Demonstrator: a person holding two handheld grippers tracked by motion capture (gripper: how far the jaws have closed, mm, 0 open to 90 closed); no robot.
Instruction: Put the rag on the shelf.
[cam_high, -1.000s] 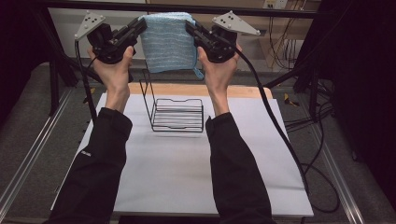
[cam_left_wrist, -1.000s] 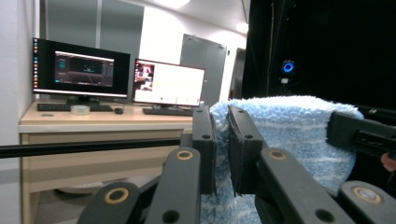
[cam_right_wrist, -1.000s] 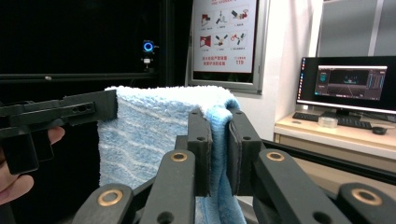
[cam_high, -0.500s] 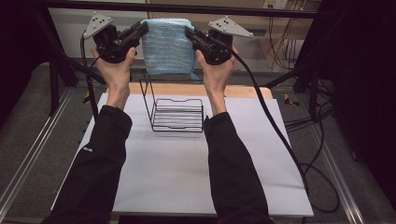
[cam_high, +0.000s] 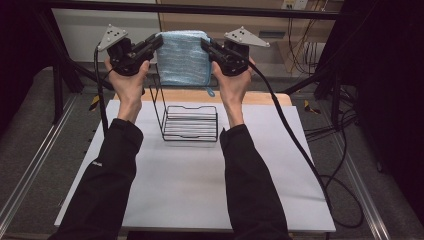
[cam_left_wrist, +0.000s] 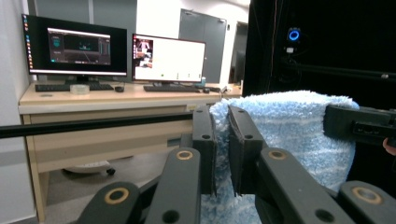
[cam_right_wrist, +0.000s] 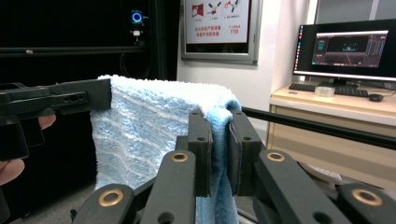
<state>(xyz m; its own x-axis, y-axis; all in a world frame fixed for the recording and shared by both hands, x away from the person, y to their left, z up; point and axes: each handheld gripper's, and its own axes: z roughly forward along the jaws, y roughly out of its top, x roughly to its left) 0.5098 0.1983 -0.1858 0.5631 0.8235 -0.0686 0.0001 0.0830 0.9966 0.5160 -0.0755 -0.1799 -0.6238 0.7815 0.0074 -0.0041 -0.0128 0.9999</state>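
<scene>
A light blue folded towel (cam_high: 183, 57) hangs stretched between both grippers, high above the far end of the table. My left gripper (cam_high: 159, 42) is shut on its upper left corner, and the towel (cam_left_wrist: 289, 126) runs from those jaws toward the other gripper (cam_left_wrist: 359, 123). My right gripper (cam_high: 205, 44) is shut on the upper right corner, with the blue cloth (cam_right_wrist: 154, 126) pinched between its jaws. A black wire rack (cam_high: 186, 120) stands on the white table (cam_high: 200, 190) below the towel, its tall wire back rising under the towel's lower edge.
A wooden strip (cam_high: 260, 97) runs along the table's far edge. Black frame bars (cam_high: 200, 9) cross overhead. Cables (cam_high: 300, 145) trail off the right side. A desk with monitors (cam_left_wrist: 121, 56) stands beyond the table.
Both hands have held the towel at about the same height; the towel and grippers shifted only slightly, and the rack has not moved.
</scene>
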